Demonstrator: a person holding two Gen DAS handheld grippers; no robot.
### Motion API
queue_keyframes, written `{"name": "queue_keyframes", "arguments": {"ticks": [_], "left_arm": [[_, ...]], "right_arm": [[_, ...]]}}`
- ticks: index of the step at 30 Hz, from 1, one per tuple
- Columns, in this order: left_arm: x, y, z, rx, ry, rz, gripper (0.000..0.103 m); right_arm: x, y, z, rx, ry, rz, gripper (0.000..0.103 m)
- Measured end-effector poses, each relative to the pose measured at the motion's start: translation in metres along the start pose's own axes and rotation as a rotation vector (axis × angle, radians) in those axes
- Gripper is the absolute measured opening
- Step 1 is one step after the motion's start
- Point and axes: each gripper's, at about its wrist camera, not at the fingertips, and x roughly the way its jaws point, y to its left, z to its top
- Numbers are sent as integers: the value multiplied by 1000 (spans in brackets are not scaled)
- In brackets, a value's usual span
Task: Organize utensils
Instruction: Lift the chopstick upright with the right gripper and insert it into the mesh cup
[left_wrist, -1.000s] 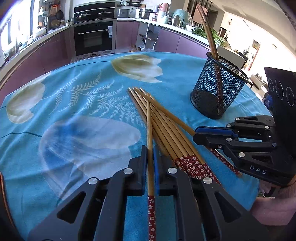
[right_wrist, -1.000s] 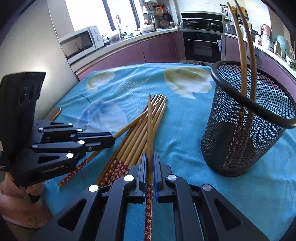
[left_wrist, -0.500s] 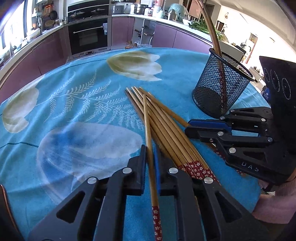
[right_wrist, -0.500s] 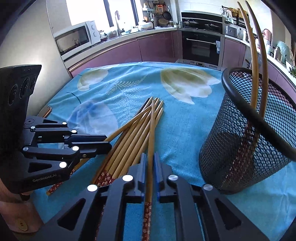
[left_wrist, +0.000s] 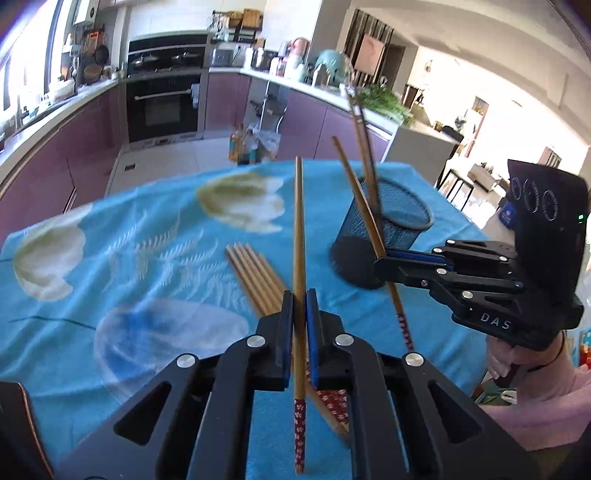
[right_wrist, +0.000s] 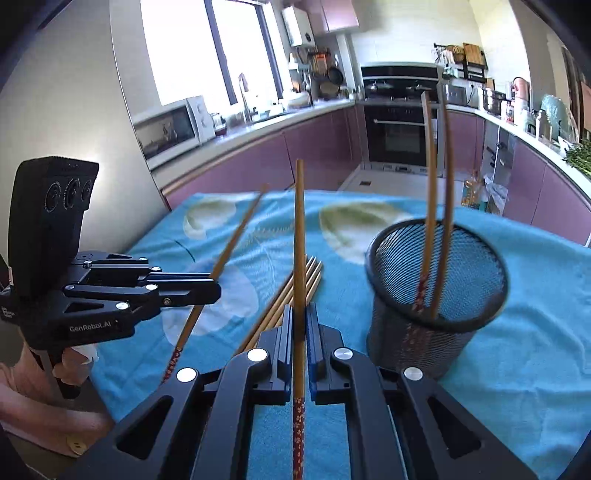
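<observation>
The loose chopsticks (left_wrist: 258, 275) on the table run under the left gripper (left_wrist: 300, 306) so their patterned ends are mostly hidden, the mesh cup (right_wrist: 437, 291) looks smeared by motion, and the counter clutter is probably too small to name.

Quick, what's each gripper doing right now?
Left gripper: shut on a chopstick.
Right gripper: shut on another chopstick.

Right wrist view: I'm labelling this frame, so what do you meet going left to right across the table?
Left gripper shut on a chopstick → right gripper clamping its own chopstick → black mesh cup holding two chopsticks.
</observation>
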Motion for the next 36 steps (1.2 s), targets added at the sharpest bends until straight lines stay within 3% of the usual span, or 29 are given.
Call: {"name": "queue_keyframes", "arguments": {"ticks": [12,26,31,36], "left_arm": [[-55,-26,32,32,-152,-96,7],[-53,-56,109,20,-323,-194,7],[-38,-65,125,23,-328,-182,7],[-7,-74,124,49,-258,-139,7]], "right_arm": [[-57,-17,22,15,-183,-32,6],[-82,-44,64,8,-353,-107,6],[-72,-55,69,10,-350,-134,6],[-48,-67,65,31,-295,-166,6]]}}
